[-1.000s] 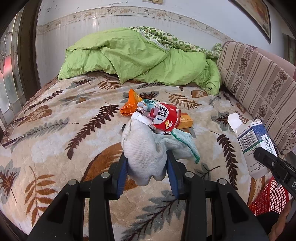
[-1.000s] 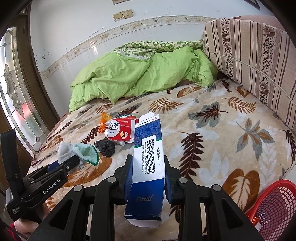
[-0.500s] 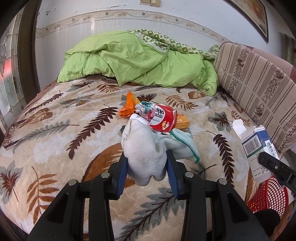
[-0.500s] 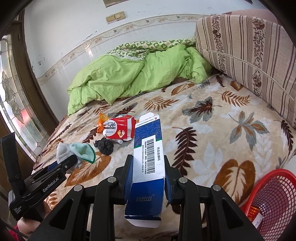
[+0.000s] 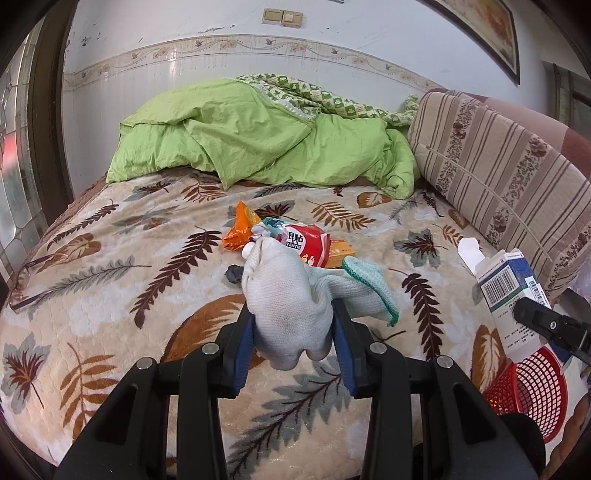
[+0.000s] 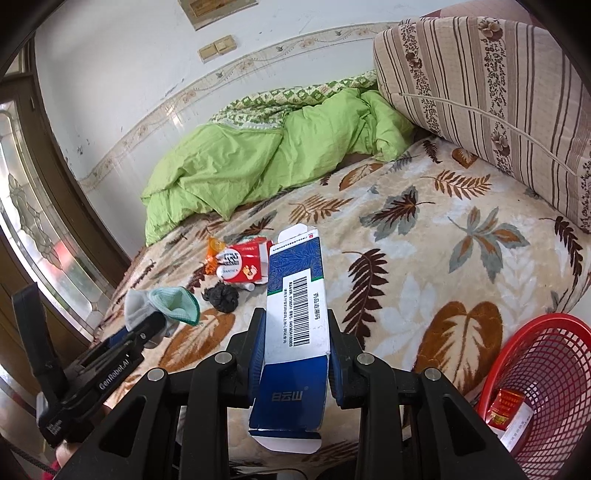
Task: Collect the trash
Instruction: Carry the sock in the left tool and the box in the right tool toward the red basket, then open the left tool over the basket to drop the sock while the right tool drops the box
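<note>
Left wrist view, nearest: my left gripper [image 5: 293, 334] pinches a grey-white sock [image 5: 284, 295] with a mint-green cuff, blue pads pressed into both sides, sock bunched up above the jaws at frame centre.

Right wrist view, nearest: my right gripper [image 6: 295, 347] clamps a blue-and-white carton [image 6: 297, 314], barcode face up, both end flaps open, long axis running away from the camera. The same carton shows at the right edge of the left view [image 5: 511, 295].

Red mesh basket [image 6: 543, 373] sits lower right in the right view, beside the bed edge, with a red-and-white packet inside. In the left view it is lower right too [image 5: 528, 391], below the carton.

Further out, on the leaf-print blanket [image 5: 110, 288], mid-frame: a small dark crumpled wad [image 6: 221, 297], a red-and-white pouch [image 5: 306, 243], an orange wrapper [image 5: 240, 229] just left of the pouch, and an orange box [image 5: 341, 253] tucked at the pouch's right. These lie bunched together, well apart from the basket.

Far: rumpled green duvet [image 5: 258, 144] across the bed's far end, striped cushion [image 5: 498, 184] upper right, wall with a light switch plate [image 5: 282, 15] at top.
</note>
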